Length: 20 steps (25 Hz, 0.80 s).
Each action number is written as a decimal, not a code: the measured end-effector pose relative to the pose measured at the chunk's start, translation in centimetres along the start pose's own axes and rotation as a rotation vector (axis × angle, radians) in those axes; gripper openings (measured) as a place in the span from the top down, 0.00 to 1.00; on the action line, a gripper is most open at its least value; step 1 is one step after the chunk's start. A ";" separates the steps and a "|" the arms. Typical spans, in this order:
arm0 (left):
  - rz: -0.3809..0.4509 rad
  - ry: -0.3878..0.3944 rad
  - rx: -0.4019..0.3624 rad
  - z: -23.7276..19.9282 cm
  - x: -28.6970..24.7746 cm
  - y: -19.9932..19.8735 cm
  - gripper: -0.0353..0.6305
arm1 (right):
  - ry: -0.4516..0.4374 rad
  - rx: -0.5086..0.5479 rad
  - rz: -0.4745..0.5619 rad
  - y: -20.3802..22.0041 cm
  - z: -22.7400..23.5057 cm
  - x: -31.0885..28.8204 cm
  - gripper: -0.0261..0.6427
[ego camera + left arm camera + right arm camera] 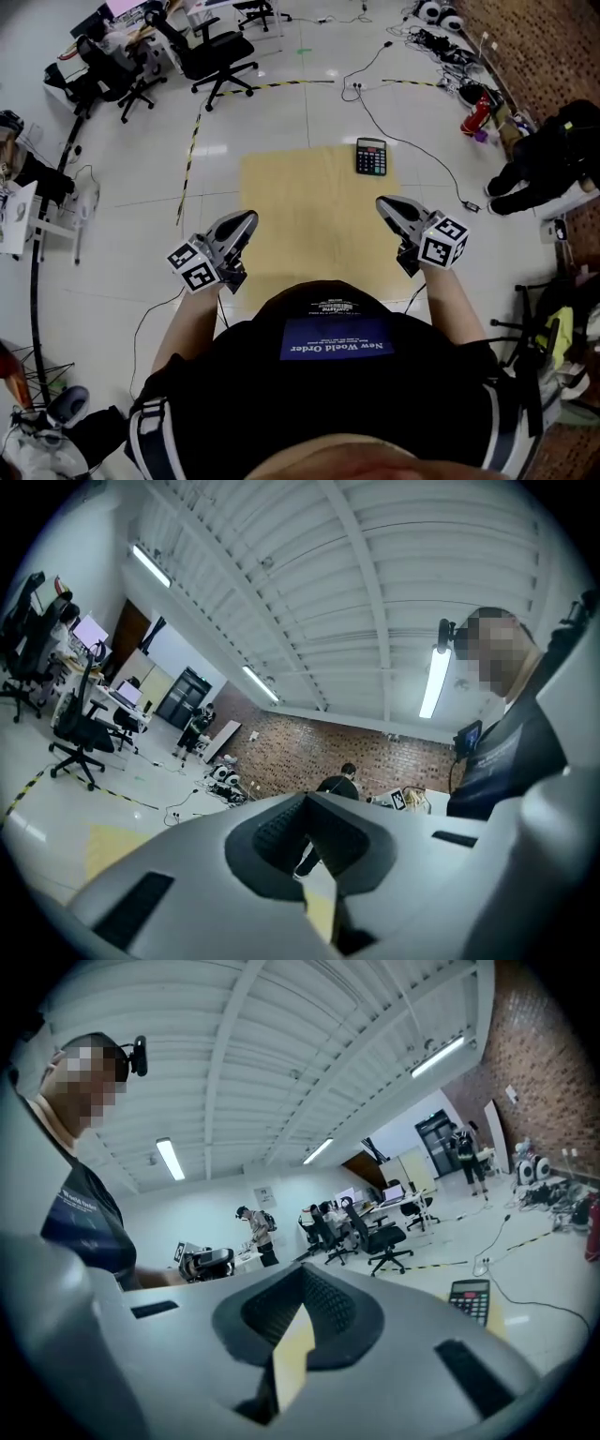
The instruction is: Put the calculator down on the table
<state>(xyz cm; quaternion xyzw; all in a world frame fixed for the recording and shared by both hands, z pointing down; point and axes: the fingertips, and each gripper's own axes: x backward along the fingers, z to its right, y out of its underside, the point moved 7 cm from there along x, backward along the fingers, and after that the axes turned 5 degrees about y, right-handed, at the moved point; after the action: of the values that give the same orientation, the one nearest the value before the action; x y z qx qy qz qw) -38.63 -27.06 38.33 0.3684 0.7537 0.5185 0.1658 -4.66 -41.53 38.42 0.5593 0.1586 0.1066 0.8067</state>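
Note:
The black calculator [371,156] lies flat at the far right corner of the tan table [300,206], keys up, with nothing touching it. It also shows low at the right in the right gripper view as the calculator [471,1299]. My left gripper [247,219] hovers over the table's near left edge, jaws together and empty. My right gripper [383,202] hovers over the near right edge, well short of the calculator, its jaws also together and empty. In the left gripper view the left gripper [305,797] has its tips meeting, and the right gripper [302,1271] looks the same.
Black office chairs [220,56] stand on the floor beyond the table, with striped floor tape [192,141] to the left. Cables [412,141] run past the table's far right corner. A crouching person in black [544,159] and clutter line the brick wall at right.

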 end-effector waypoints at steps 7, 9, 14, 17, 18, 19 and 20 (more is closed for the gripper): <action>0.060 0.009 0.024 1.2 6.8 0.6 0.94 | -0.065 -0.040 -0.049 2.6 -6.3 -5.0 0.98; 0.069 0.022 0.036 1.2 7.2 0.7 0.94 | -0.082 -0.056 -0.054 2.8 -6.8 -5.8 0.98; 0.069 0.042 0.040 1.5 7.2 1.0 0.94 | -0.078 -0.082 -0.069 2.9 -6.8 -6.0 0.98; 0.064 0.035 0.048 1.3 7.3 1.2 0.94 | -0.077 -0.061 -0.076 2.9 -7.0 -6.1 0.98; 0.065 0.034 0.050 1.2 7.2 1.2 0.94 | -0.078 -0.053 -0.079 2.9 -7.0 -6.1 0.98; 0.065 0.035 0.050 1.1 7.2 1.1 0.94 | -0.079 -0.047 -0.083 2.8 -7.1 -6.1 0.98; 0.065 0.036 0.049 1.1 7.1 1.1 0.94 | -0.081 -0.043 -0.085 2.8 -7.1 -6.1 0.98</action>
<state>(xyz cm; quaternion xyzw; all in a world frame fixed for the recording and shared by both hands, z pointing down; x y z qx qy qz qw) -42.32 -20.92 39.77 0.3874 0.7565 0.5116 0.1261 -13.00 -36.52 39.54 0.5383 0.1474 0.0529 0.8281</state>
